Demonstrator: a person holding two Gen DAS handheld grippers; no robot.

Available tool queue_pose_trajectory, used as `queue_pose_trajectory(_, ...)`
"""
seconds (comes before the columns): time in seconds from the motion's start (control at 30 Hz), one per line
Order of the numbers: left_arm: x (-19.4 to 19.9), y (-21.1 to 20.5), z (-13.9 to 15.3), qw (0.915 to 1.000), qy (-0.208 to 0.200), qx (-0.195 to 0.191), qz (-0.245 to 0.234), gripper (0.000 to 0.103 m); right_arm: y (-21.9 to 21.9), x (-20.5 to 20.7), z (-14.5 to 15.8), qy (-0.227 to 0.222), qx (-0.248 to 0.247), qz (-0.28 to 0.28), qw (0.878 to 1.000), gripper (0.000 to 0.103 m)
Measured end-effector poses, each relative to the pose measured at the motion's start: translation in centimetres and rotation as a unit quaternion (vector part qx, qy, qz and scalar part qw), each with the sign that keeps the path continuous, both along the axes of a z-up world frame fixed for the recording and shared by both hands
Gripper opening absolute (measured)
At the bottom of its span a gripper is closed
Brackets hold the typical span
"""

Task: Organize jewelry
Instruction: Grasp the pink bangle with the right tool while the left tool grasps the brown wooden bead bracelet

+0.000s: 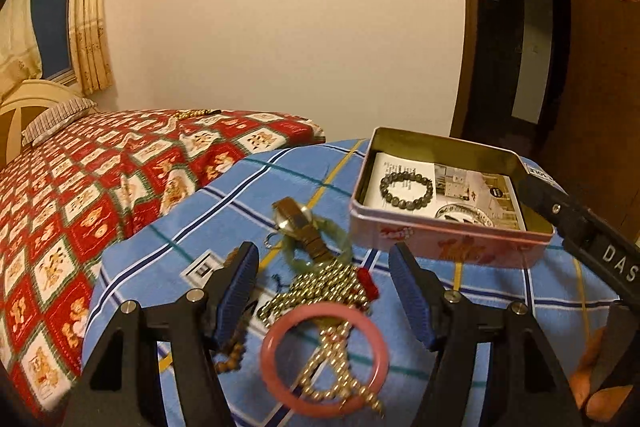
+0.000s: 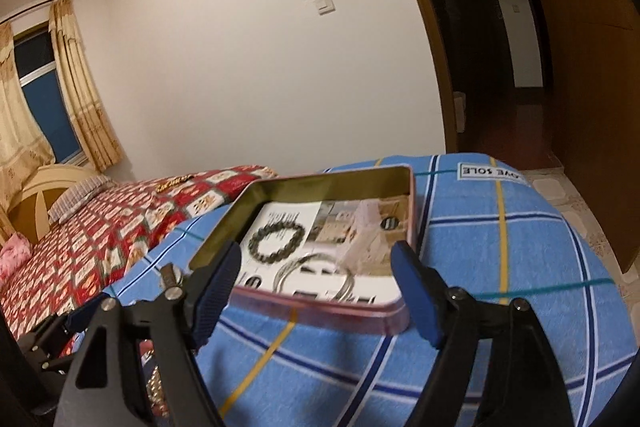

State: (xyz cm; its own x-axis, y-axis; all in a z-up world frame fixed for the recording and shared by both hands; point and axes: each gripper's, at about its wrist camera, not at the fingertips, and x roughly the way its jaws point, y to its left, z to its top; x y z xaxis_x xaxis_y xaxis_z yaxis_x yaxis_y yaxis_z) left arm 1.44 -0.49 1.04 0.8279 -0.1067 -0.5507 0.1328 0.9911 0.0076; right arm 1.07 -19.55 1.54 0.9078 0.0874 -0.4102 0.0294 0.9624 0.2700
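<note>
An open pink tin [image 1: 448, 247] stands on a blue plaid cloth [image 1: 224, 203]. Inside lie a dark bead bracelet [image 1: 406, 185] and a silver bangle [image 1: 464, 214] on printed paper. My left gripper [image 1: 324, 267] is open above a pile of jewelry: a pink bangle [image 1: 324, 351], a gold bead chain [image 1: 320, 287], a green ring [image 1: 320, 247], a brown-strap watch [image 1: 304, 223] and wooden beads [image 1: 232, 355]. My right gripper [image 2: 316, 263] is open and empty at the tin's [image 2: 320, 311] near wall, over the bead bracelet [image 2: 276, 237] and silver bangle [image 2: 316, 277].
A bed with a red patterned cover [image 1: 80, 195] lies to the left, with a gold chain [image 1: 192, 113] at its far side. A dark doorway [image 1: 512, 59] and a wooden wardrobe [image 2: 592, 67] are to the right. The right gripper's body [image 1: 580, 231] reaches past the tin's right end.
</note>
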Motion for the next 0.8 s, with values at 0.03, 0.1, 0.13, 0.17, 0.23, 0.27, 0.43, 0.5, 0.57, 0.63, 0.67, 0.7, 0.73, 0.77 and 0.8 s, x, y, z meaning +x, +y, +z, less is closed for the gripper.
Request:
queue_pose_trajectory(0.03, -0.3, 0.2, 0.0, 1.0, -0.001, 0.002, 0.001, 0.068, 0.3, -0.1, -0.1, 0.001, -0.005, 0.002, 1.0, 0.08)
queue_pose_trajectory(0.1, -0.6, 0.6, 0.1, 0.9999, -0.003, 0.008, 0.006, 0.068, 1.0, -0.3, -0.2, 0.003, -0.011, 0.005, 1.0, 0.08)
queue_pose_trajectory(0.13, -0.7, 0.7, 0.1, 0.9999, -0.003, 0.009, 0.008, 0.068, 1.2, -0.4, -0.2, 0.003, -0.014, 0.007, 1.0, 0.08)
queue_pose_trajectory(0.17, -0.8, 1.0, 0.1, 0.9999, -0.003, 0.008, 0.01, 0.068, 1.6, -0.5, -0.2, 0.003, -0.018, 0.009, 1.0, 0.08)
queue_pose_trajectory(0.23, -1.0, 1.4, 0.1, 0.9999, -0.001, 0.005, 0.015, 0.068, 2.0, -0.9, -0.3, 0.003, -0.023, 0.011, 1.0, 0.08)
queue_pose_trajectory(0.27, -1.0, 1.7, 0.2, 0.9998, -0.001, 0.004, 0.017, 0.068, 2.3, -1.0, -0.4, 0.003, -0.026, 0.014, 1.0, 0.08)
queue_pose_trajectory(0.43, -1.5, 2.4, 0.2, 0.9997, -0.002, 0.007, 0.024, 0.068, 3.3, -1.5, -0.6, 0.008, -0.031, 0.021, 0.999, 0.08)
queue_pose_trajectory(0.5, -1.7, 2.8, 0.2, 0.9996, -0.002, 0.006, 0.027, 0.068, 3.9, -1.7, -0.7, 0.009, -0.034, 0.026, 0.999, 0.08)
queue_pose_trajectory(0.57, -1.8, 3.3, 0.1, 0.9995, 0.0, 0.004, 0.031, 0.068, 4.5, -2.0, -0.7, 0.011, -0.039, 0.033, 0.999, 0.08)
queue_pose_trajectory(0.63, -1.9, 3.8, 0.0, 0.9994, 0.002, 0.005, 0.035, 0.068, 5.0, -2.2, -0.8, 0.012, -0.043, 0.039, 0.998, 0.08)
queue_pose_trajectory(0.67, -2.0, 4.1, 0.0, 0.9993, 0.002, 0.007, 0.037, 0.068, 5.4, -2.4, -0.8, 0.012, -0.047, 0.043, 0.998, 0.08)
queue_pose_trajectory(0.7, -2.1, 4.4, 0.0, 0.9992, 0.0, 0.009, 0.039, 0.068, 5.6, -2.5, -0.9, 0.013, -0.048, 0.045, 0.998, 0.08)
queue_pose_trajectory(0.73, -2.1, 4.9, 0.1, 0.9989, -0.001, 0.012, 0.044, 0.068, 5.9, -2.6, -0.9, 0.014, -0.049, 0.05, 0.997, 0.08)
queue_pose_trajectory(0.77, -2.1, 5.7, 0.1, 0.9985, -0.002, 0.012, 0.053, 0.068, 6.0, -2.7, -1.0, 0.015, -0.048, 0.052, 0.997, 0.08)
queue_pose_trajectory(0.8, -2.1, 6.5, 0.1, 0.9981, -0.001, 0.009, 0.061, 0.068, 6.2, -2.8, -1.0, 0.018, -0.046, 0.059, 0.997, 0.08)
